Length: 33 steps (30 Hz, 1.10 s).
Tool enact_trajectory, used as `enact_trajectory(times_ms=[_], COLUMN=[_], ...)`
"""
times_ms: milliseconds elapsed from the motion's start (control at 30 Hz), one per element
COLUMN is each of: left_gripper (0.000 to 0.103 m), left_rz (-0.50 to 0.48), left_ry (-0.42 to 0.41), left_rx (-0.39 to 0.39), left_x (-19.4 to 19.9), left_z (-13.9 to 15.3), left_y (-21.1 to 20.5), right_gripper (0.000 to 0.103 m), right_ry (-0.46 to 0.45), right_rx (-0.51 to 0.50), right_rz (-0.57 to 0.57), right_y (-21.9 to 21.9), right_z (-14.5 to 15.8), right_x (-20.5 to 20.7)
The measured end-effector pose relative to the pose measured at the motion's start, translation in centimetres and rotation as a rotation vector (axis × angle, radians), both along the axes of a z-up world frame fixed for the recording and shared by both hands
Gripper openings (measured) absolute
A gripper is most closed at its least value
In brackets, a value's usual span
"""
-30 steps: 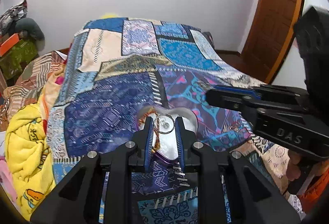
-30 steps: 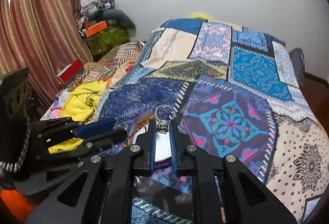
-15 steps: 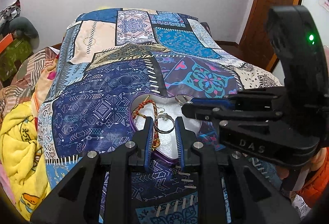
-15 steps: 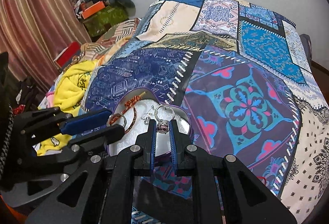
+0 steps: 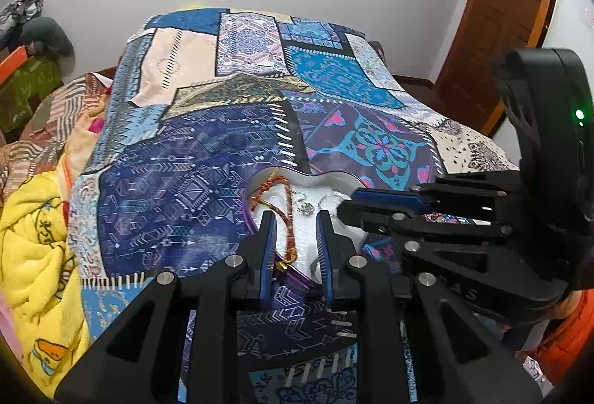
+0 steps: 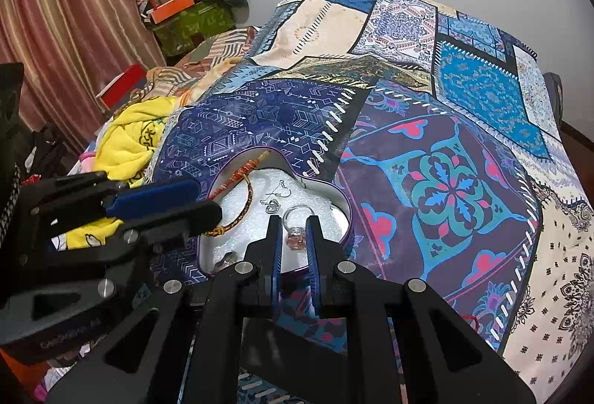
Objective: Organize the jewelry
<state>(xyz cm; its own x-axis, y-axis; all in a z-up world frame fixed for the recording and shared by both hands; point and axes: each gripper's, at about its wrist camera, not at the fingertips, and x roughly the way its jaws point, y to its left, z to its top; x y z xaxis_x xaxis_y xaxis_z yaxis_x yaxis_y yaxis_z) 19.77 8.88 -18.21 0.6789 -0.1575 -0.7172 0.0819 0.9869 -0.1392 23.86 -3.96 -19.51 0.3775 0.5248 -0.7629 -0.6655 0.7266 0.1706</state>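
Note:
A heart-shaped purple tin (image 5: pixel 249 218) (image 6: pixel 343 218) with white lining sits on the patchwork bedspread. In it lie a red-orange cord bracelet (image 5: pixel 286 218) (image 6: pixel 243 209) and a small silver earring (image 5: pixel 306 209) (image 6: pixel 274 203). My left gripper (image 5: pixel 295 218) is open and empty over the tin, its fingers either side of the bracelet. My right gripper (image 6: pixel 293 224) is slightly open around a silver ring with a stone (image 6: pixel 295 231), which lies on the lining; in the left wrist view its fingers (image 5: pixel 386 203) reach in from the right over the tin's edge.
The patchwork bedspread (image 5: pixel 230 151) (image 6: pixel 445 181) covers the bed. A yellow blanket (image 5: pixel 33 255) (image 6: pixel 137 136) and piled clothes lie at the left. Boxes (image 6: pixel 178 14) stand by the curtain. A wooden door (image 5: pixel 501 14) is at the far right.
Both grippers have come down to the tin. The left let go of its silver hoop earring into the tin. The right lowered the ring onto the lining and its fingers widened.

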Motion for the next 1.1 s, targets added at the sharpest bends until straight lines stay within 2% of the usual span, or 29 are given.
enact_trajectory(times_ms=[400, 767, 933, 1100], left_gripper=[0.025, 0.025, 0.025, 0.026], left_rz=[0.058, 0.028, -0.006, -0.053], left_ry=[-0.038, -0.066, -0.064, -0.042], left_rx=[0.007, 0.027, 0.031, 0.038], left_x=[-1.5, -2.7, -2.8, -2.3], left_z=[2.4, 4.3, 4.5, 3.9], left_y=[1.0, -1.5, -3.5, -6.1], right_gripper=[0.016, 0.018, 0.031, 0.035], right_ry=[-0.034, -0.091, -0.108, -0.101], right_rx=[0.011, 0.053, 0.058, 0.039], right_rz=[-0.038, -0.122, -0.186, -0.245], right_y=[-1.9, -6.2, -9.3, -12.4], right_z=[2.2, 4.8, 5.1, 4.7], right_x=[-1.2, -2.4, -2.9, -2.8])
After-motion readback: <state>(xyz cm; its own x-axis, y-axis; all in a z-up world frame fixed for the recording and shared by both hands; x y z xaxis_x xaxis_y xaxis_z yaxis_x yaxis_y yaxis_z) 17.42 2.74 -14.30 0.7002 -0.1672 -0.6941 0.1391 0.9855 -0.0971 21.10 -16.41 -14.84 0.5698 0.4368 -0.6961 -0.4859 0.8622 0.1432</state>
